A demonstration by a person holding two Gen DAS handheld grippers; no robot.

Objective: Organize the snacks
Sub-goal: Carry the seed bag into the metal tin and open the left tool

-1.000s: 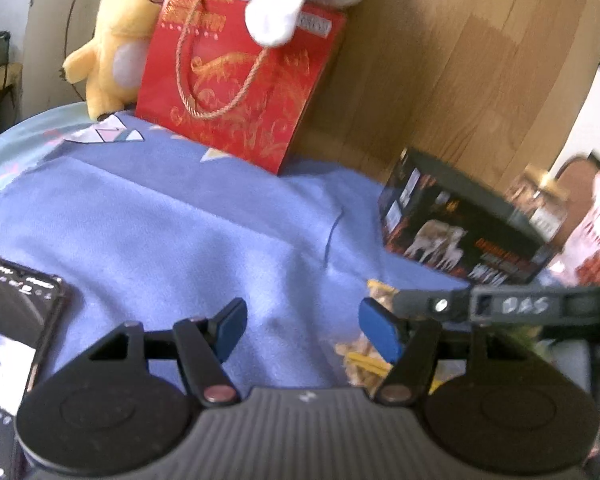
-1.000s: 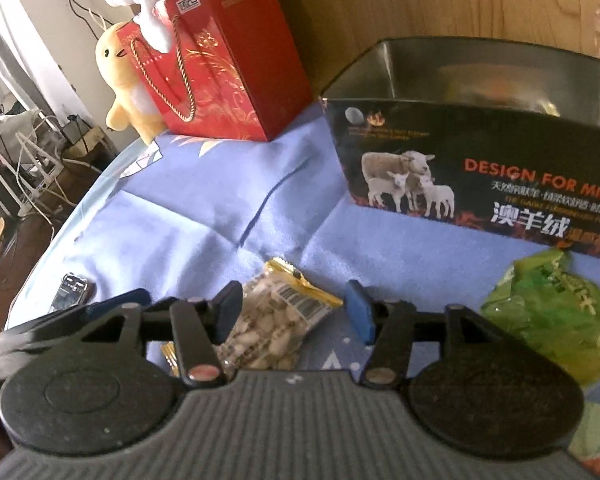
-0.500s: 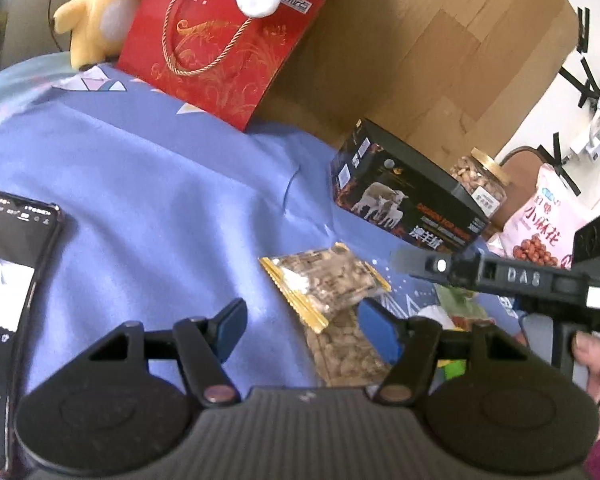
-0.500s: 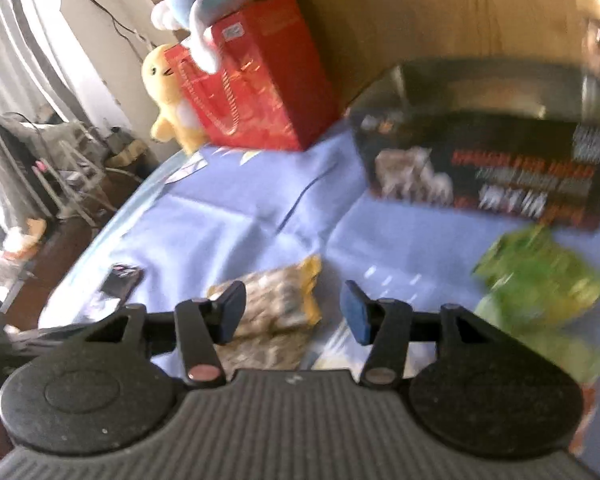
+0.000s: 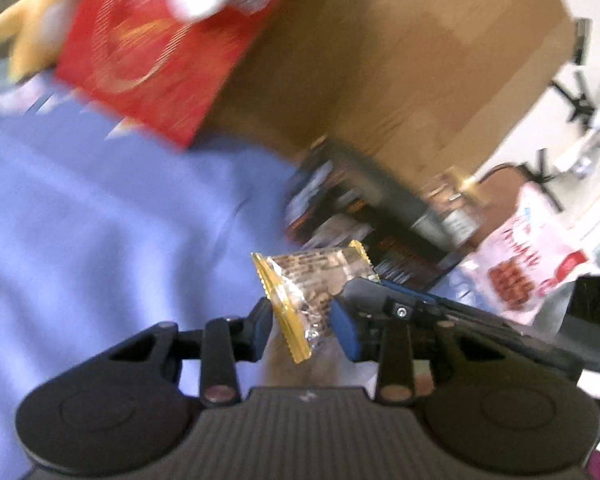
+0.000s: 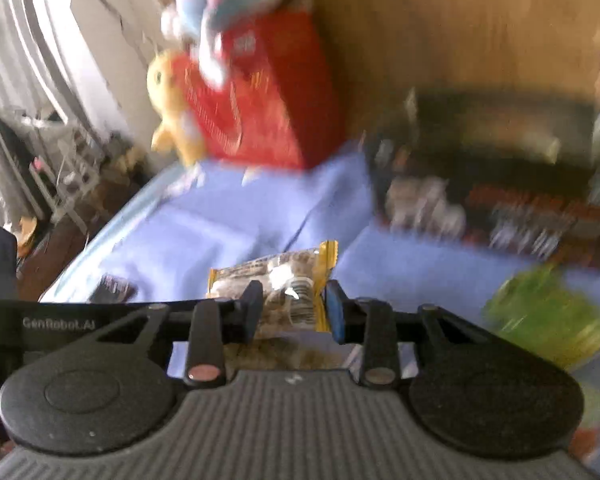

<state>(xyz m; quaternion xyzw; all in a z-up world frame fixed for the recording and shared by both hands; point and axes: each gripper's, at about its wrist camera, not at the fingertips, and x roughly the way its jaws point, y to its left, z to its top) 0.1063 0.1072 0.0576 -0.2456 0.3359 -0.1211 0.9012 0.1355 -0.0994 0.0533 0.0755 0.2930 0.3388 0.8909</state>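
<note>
Grippers first – left gripper [image 5: 303,322] and right gripper [image 6: 293,307] have each just been closing and now pinch a nut packet [image 5: 314,284], both lifted off the blue blanket [image 5: 100,208] – further back sits the black box [image 6: 500,184], then the red bag [image 5: 152,48]

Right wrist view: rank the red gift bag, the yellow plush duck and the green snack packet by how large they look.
1. red gift bag
2. green snack packet, though it lies nearer the camera, and blur makes second and third unsure
3. yellow plush duck
</note>
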